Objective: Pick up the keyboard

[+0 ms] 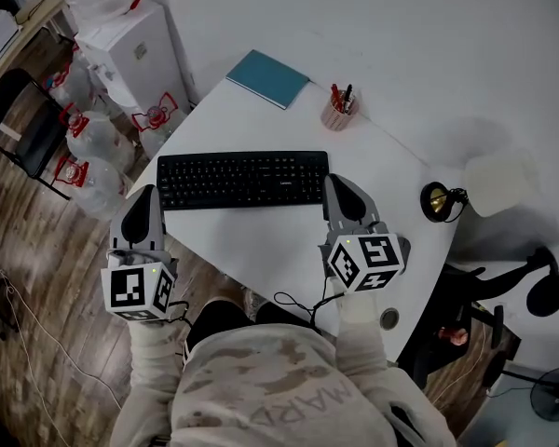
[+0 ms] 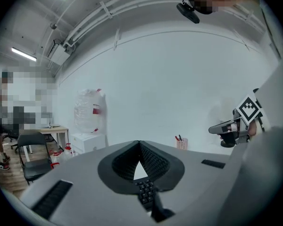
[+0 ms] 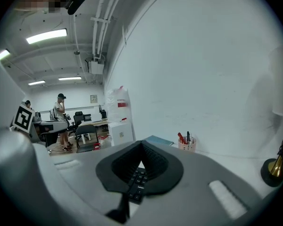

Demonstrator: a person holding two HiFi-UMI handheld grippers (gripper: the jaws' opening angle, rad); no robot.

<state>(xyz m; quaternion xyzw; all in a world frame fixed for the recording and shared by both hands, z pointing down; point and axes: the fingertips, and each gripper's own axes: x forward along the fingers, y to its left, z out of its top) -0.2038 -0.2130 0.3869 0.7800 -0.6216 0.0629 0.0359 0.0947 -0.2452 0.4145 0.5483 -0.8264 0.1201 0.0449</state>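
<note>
Nothing of the pickup is done yet. The keyboard [image 1: 242, 179] lies flat on the white counter [image 1: 289, 250], parallel to its near edge and a little back from it, with its left end close to the counter's left edge.

The left claw [image 1: 148, 196] sits just beside the keyboard's left end, and the right claw [image 1: 339, 186] just beside its right end. Both are pressed fully shut and hold nothing. In each gripper view only a few keys show through the small gap below the closed tips.

What is left, as I judge it, is the whole grasp: open the claws, take the keyboard at its ends and raise it clear of the counter.
</note>
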